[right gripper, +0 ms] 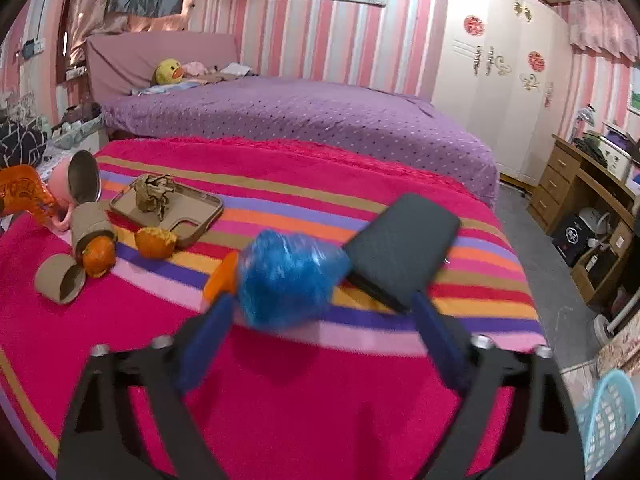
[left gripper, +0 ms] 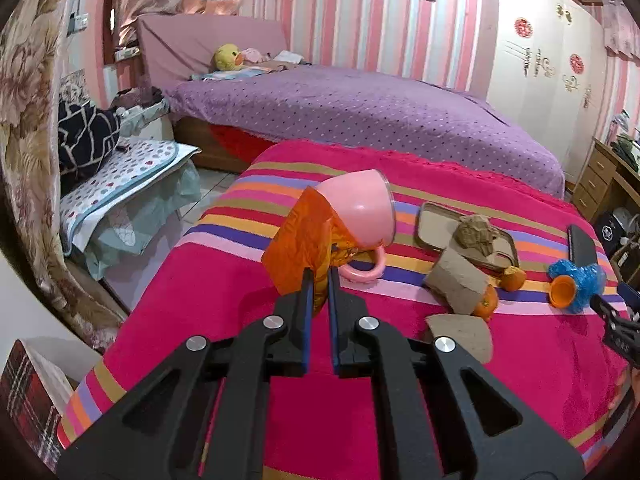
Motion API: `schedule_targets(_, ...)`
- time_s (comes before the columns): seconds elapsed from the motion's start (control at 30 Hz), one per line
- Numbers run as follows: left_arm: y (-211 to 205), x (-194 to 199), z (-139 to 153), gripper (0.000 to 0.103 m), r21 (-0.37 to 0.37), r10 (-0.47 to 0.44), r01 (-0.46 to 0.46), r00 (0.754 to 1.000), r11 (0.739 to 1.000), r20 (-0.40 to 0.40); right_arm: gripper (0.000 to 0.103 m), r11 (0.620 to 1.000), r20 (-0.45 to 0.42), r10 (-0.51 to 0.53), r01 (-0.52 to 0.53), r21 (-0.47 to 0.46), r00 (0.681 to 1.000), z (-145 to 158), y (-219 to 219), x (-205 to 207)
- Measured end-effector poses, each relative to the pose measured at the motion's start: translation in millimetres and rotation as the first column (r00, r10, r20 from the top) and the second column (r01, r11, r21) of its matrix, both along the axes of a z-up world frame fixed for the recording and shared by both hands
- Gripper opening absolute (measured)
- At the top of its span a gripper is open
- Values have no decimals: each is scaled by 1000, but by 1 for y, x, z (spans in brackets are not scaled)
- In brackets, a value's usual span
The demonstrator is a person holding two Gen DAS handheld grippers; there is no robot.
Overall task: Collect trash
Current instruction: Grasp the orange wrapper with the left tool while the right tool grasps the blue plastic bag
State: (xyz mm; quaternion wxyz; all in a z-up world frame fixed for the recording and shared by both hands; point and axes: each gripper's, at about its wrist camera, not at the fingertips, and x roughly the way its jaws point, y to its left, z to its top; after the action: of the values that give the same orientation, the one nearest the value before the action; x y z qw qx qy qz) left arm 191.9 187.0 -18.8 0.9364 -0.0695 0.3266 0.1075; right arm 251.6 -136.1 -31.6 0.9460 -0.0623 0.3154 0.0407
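My left gripper [left gripper: 319,276] is shut on a crinkly orange wrapper [left gripper: 298,240], held just above the striped pink blanket [left gripper: 224,320] in front of a tipped pink cup [left gripper: 360,212]. In the right wrist view my right gripper [right gripper: 320,312] is open, its blue fingers either side of a wad of blue plastic [right gripper: 288,276] with an orange piece [right gripper: 220,276] stuck to it. The right pad stands clear of the wad. The left wrist view shows that wad [left gripper: 580,280] far right, with the right gripper's tip [left gripper: 612,312] beside it.
A tan tray [right gripper: 200,216] holds crumpled brown paper [right gripper: 154,196]. Cardboard tubes [right gripper: 60,280] and orange peels [right gripper: 154,242] lie in front of it. A black flat case [right gripper: 404,240] lies behind the blue wad. A light blue basket [right gripper: 608,420] stands on the floor at right.
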Motion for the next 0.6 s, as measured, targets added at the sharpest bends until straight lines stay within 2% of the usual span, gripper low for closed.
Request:
schedule_targets(0.07,2,0,-1,5,-3,3,-3,1000,1000,-4,69,999,-30,11,-10,35,999,-2,0,17)
schedule_targets(0.13,-1,1,0,5,6,0,0,1000,1000,-1,51,998,-63,29,-25,63,998,-7,2,28)
schedule_targets(0.23,-7,0,3,5,22,-8,7,1000,1000,11,32,996,-92,64,-57,71,994,-13,7,33)
schedule_targets(0.4,-23,-7,15,5,31,-42,40,998,999,46,28,998,-3,54,-54,24,999,0,1,7)
schedule_targets(0.5,-38,-17,26,5,37,-73,70,994,997,81,28,999,59,15,-18,50,998,15,-22,-18)
schedule_targets(0.6,-57,-27,37,5,55,-114,108,987,993,116,28,998,83,-9,3,70,997,27,-43,-38)
